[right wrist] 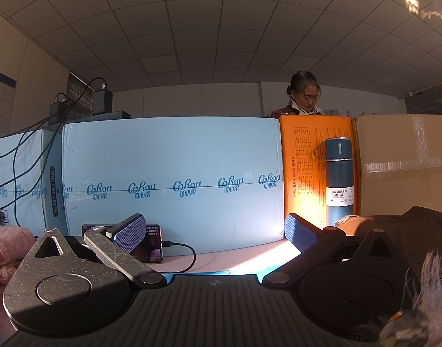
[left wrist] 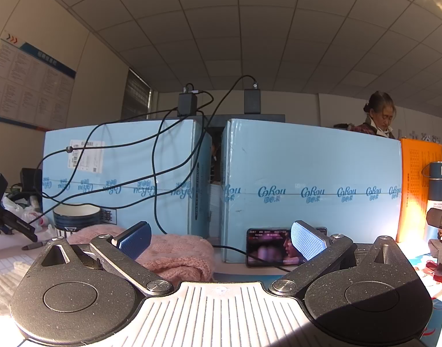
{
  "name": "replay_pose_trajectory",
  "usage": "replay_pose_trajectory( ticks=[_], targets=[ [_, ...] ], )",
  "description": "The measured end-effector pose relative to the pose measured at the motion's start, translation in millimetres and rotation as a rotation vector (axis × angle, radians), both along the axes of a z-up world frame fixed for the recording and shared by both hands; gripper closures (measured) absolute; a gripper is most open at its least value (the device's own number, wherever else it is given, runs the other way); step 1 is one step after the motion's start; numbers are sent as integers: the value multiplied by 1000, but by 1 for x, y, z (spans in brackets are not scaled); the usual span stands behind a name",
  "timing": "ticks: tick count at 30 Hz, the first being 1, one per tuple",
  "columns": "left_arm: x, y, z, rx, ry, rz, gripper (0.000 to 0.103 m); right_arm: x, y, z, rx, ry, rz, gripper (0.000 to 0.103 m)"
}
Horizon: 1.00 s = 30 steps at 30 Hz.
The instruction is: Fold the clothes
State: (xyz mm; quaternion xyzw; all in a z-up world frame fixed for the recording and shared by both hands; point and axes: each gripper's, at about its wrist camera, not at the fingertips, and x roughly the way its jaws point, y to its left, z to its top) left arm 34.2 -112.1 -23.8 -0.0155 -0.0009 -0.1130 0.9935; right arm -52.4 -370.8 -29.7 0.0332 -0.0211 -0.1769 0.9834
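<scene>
A folded pink knit garment (left wrist: pixel 174 256) lies on the table just ahead of my left gripper (left wrist: pixel 221 241), behind its left finger; it also shows at the left edge of the right wrist view (right wrist: pixel 5 248). A dark garment (right wrist: pixel 417 231) lies at the right, beside my right gripper (right wrist: pixel 215 235). Both grippers are open and empty, pointing level at the boxes.
Light blue cartons (left wrist: pixel 307 185) (right wrist: pixel 174 179) wall off the back of the table, draped with black cables (left wrist: pixel 151 156). A phone (left wrist: pixel 271 247) leans against them. An orange box (right wrist: pixel 316 167), a blue vacuum bottle (right wrist: pixel 338 179), a brown carton (right wrist: pixel 406 164) and a bowl (left wrist: pixel 76 217) stand around. A person (right wrist: pixel 303 95) sits behind.
</scene>
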Motion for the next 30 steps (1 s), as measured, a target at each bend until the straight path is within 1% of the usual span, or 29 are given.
replay_pose_trajectory(
  ticks=[25,30],
  targets=[
    [0,0,1,4,3,-1,0,0,0,0,-2,-4,11,0],
    [0,-1,0,7,1,-18,0,0,0,0,-3,-4,19,0]
  ],
)
